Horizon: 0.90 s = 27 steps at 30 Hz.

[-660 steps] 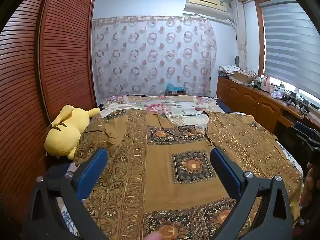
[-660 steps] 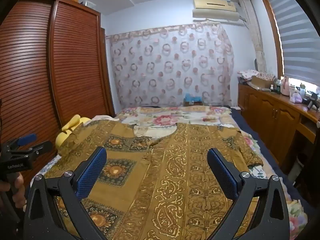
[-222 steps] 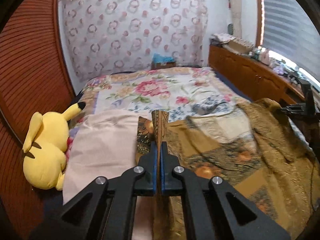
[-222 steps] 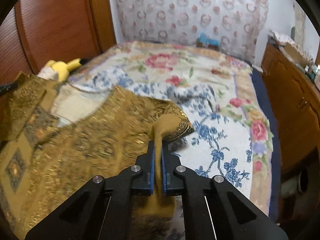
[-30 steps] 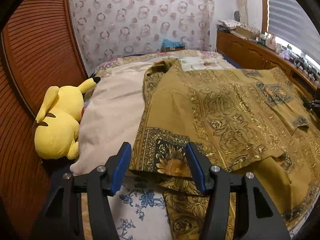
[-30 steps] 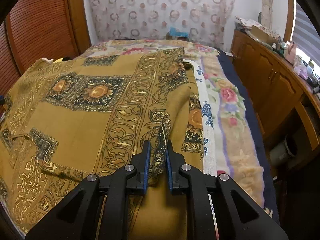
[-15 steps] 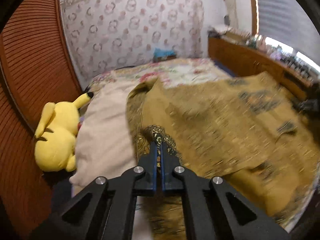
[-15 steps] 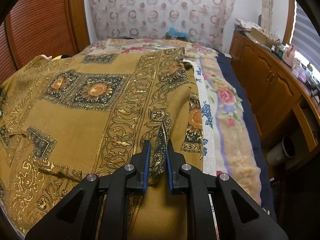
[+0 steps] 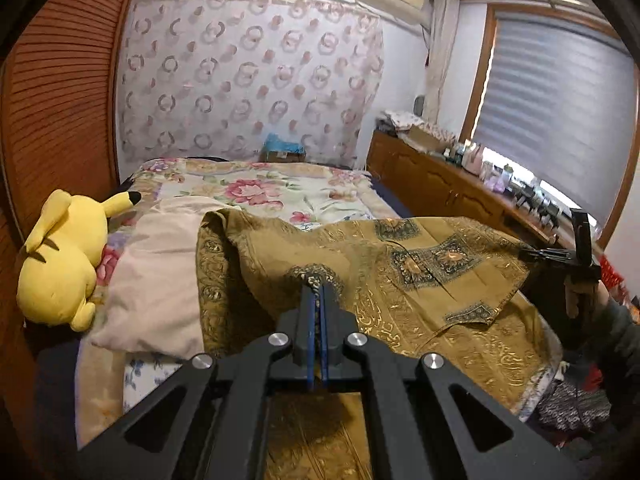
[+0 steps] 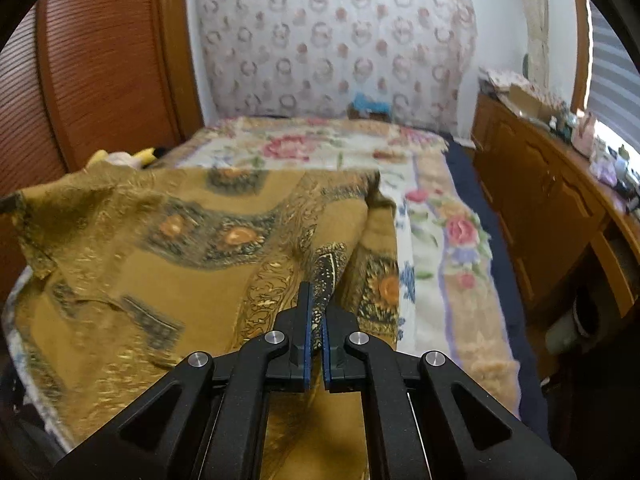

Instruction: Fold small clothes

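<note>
A mustard-brown garment with gold scrollwork and dark flower squares [image 9: 420, 264] lies spread over the bed, its near part lifted and draped. In the left wrist view my left gripper [image 9: 319, 289] is shut on a dark-bordered fold of its left edge. The right wrist view shows the same garment [image 10: 160, 248], blurred. There my right gripper [image 10: 315, 294] is shut on a dark patterned hem at its right edge. Cloth hangs below both grippers and hides the bed's near edge.
A yellow plush toy [image 9: 60, 264] and a cream pillow [image 9: 156, 280] lie along the bed's left side by the slatted wardrobe [image 9: 48, 120]. The floral bedspread [image 10: 440, 240] shows beyond the garment. A wooden cabinet [image 10: 540, 200] runs along the right. A person's sleeve [image 9: 616, 328] is at far right.
The left gripper shut on the garment's left edge. Both grippers then rose with the cloth, so its near part now lifts off the bed and the views tilt up towards the room.
</note>
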Each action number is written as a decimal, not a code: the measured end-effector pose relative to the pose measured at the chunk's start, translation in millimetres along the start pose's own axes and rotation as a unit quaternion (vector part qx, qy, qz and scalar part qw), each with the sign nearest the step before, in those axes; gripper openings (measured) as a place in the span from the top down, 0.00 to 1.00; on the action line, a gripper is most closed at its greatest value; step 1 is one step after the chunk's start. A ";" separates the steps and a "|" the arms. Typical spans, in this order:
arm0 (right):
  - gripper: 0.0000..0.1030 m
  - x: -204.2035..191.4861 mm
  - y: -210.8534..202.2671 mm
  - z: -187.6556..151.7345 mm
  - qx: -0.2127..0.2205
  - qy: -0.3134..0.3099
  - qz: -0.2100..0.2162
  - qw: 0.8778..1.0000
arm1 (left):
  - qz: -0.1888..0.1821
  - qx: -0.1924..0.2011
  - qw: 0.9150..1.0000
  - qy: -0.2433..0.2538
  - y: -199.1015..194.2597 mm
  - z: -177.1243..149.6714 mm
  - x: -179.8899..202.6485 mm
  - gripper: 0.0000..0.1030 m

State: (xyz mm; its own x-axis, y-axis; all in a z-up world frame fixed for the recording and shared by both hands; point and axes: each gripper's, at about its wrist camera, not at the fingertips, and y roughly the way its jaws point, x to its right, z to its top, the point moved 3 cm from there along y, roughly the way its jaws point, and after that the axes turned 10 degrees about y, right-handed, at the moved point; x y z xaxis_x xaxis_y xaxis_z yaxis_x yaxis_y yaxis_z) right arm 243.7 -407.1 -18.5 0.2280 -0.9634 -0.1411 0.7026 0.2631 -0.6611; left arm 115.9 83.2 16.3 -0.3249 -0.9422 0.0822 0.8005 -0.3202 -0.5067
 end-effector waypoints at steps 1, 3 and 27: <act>0.99 -4.3 -5.0 1.1 0.001 -0.003 0.002 1.000 | 0.000 0.003 1.000 -0.002 -5.2 -2.4 -0.2 1.00; 0.99 -8.9 -19.0 2.2 0.003 -0.009 0.006 1.000 | 0.001 0.007 1.000 -0.011 -14.9 -9.6 -2.2 1.00; 0.99 0.5 -60.0 -68.9 -0.023 0.029 -0.004 0.999 | 0.010 0.001 0.996 -0.090 -39.7 -71.1 -18.1 1.00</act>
State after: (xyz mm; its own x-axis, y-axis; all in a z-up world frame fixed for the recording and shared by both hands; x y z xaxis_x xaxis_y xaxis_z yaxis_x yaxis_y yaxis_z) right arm 155.2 -426.9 -29.6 0.1823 -0.9671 -0.1772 0.6718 0.2542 -0.6958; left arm 54.1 120.0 -26.1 -0.2139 -0.9507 0.2246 0.8072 -0.3015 -0.5074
